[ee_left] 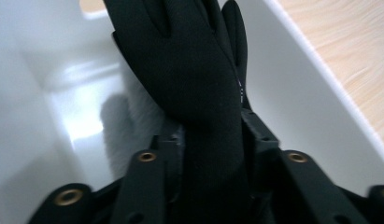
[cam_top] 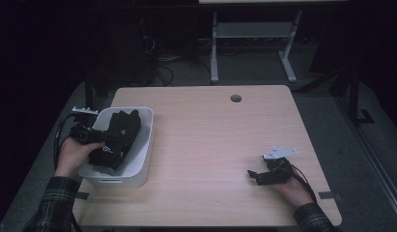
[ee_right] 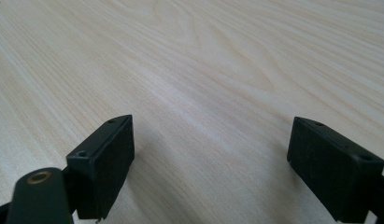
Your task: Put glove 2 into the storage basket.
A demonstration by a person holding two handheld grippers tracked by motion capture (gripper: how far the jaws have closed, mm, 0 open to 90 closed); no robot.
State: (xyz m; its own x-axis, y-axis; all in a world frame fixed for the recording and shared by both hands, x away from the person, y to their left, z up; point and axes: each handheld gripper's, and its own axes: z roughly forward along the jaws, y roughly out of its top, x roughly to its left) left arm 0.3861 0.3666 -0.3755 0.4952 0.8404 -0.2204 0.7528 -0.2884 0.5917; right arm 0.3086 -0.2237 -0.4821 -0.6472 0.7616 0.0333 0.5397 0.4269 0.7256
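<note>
A black glove [cam_top: 120, 133] lies in a white plastic bin [cam_top: 148, 145] at the left of the wooden table [cam_top: 210, 135]. My left gripper [cam_top: 106, 141] reaches into the bin from its left side. In the left gripper view the glove [ee_left: 189, 70] hangs between the two jaws of that gripper [ee_left: 210, 130], its cuff filling the gap and touching both, with the bin's white wall [ee_left: 40, 93] behind. My right gripper [cam_top: 254, 175] rests low at the table's right front, open. In the right gripper view its pads [ee_right: 105, 158] stand wide apart over bare wood [ee_right: 203, 56], nothing between them.
A round cable hole [cam_top: 235, 98] sits near the table's far edge. Beyond the table stands another desk's white frame [cam_top: 214, 48], with cables [cam_top: 162, 72] on the dark floor. The bin stands close to the table's left front corner.
</note>
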